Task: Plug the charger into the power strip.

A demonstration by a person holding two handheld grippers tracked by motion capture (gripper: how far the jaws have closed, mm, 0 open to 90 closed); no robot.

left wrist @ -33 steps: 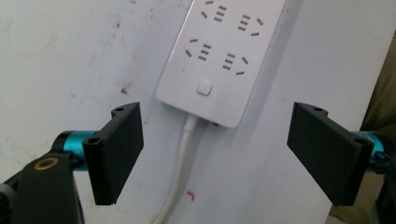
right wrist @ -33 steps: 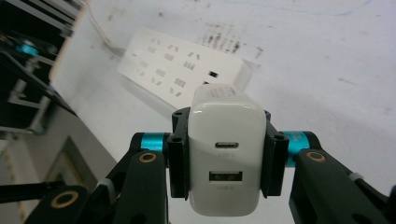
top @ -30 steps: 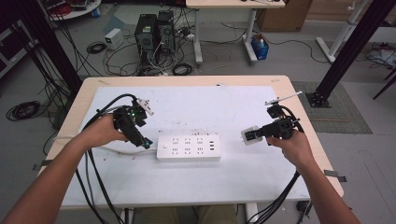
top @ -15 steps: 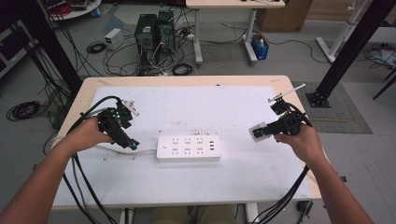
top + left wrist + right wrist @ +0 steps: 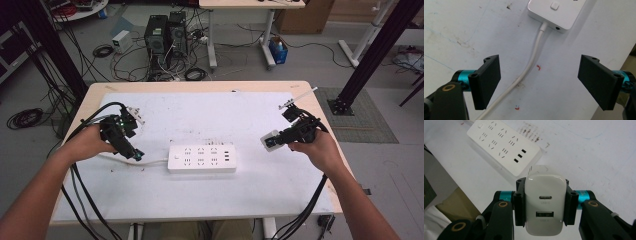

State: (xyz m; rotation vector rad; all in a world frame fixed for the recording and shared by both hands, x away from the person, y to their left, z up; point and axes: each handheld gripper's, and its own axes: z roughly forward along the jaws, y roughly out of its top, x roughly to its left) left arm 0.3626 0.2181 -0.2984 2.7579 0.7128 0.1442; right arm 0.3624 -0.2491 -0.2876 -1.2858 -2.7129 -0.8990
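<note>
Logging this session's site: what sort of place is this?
Likely a lab or workshop: desktop computer towers amid loose cables on the floor, black frame posts, and a white-topped table carrying a power strip.

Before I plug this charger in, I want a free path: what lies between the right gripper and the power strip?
Bare white table, in the high view: nothing between the right gripper, clamping the charger, and the power strip.

The power strip (image 5: 202, 159) lies at the centre of the tabletop (image 5: 210, 200). Its cord (image 5: 150, 161) runs left toward the left gripper (image 5: 134, 153). The charger (image 5: 270, 140) sits right of centre.
</note>
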